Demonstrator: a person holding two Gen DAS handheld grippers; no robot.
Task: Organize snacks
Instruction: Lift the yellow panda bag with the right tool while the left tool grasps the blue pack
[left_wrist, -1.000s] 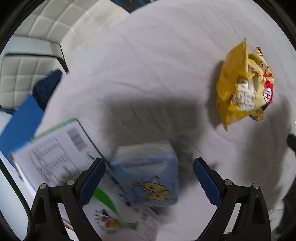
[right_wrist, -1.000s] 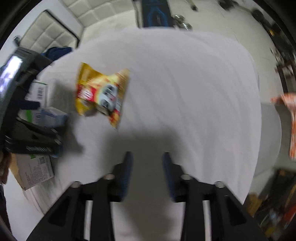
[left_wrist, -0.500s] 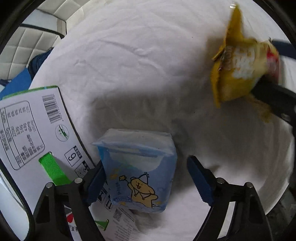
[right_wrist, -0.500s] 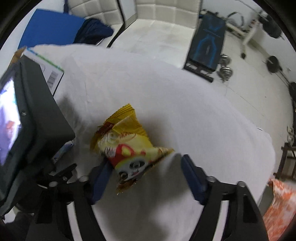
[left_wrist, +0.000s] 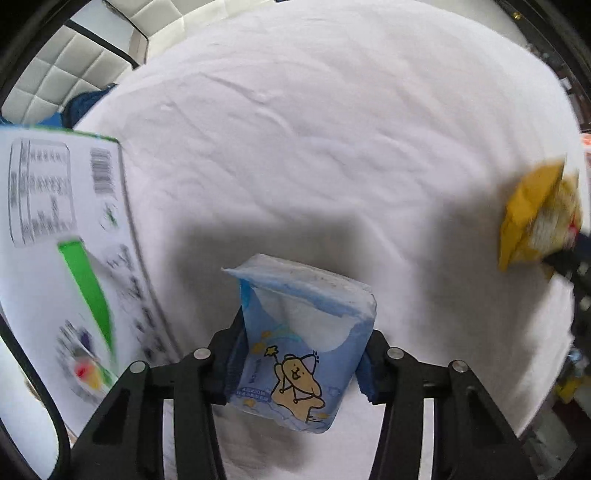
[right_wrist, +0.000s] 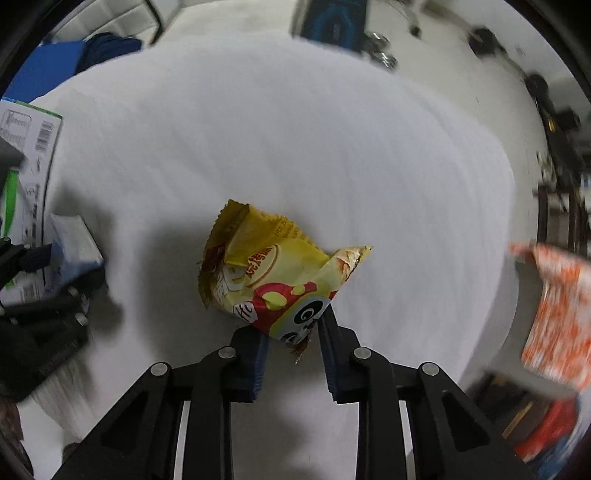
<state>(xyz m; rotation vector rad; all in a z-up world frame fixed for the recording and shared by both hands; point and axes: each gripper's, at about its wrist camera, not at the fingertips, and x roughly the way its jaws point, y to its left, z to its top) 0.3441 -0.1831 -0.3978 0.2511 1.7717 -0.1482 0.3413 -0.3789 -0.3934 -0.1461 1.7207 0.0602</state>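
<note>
A light blue snack packet (left_wrist: 303, 343) with a cartoon figure is pinched at its sides by my left gripper (left_wrist: 301, 363), just above the white tablecloth (left_wrist: 314, 140). The same packet (right_wrist: 74, 240) shows at the far left of the right wrist view. A crumpled yellow chip bag (right_wrist: 269, 280) with red print is clamped at its lower end in my right gripper (right_wrist: 291, 350). From the left wrist view the yellow bag (left_wrist: 535, 221) appears blurred at the right edge.
A white cardboard box (left_wrist: 55, 236) with green stripe and barcode lies left of the blue packet, also seen as the box (right_wrist: 26, 147). An orange patterned package (right_wrist: 557, 317) is off the table's right edge. Quilted white seats (left_wrist: 62, 70) and blue cloth (right_wrist: 48, 66) lie beyond.
Both grippers went from open to closed on their snacks. The left one closed on the blue packet; the right one reached the yellow bag and closed on it.
</note>
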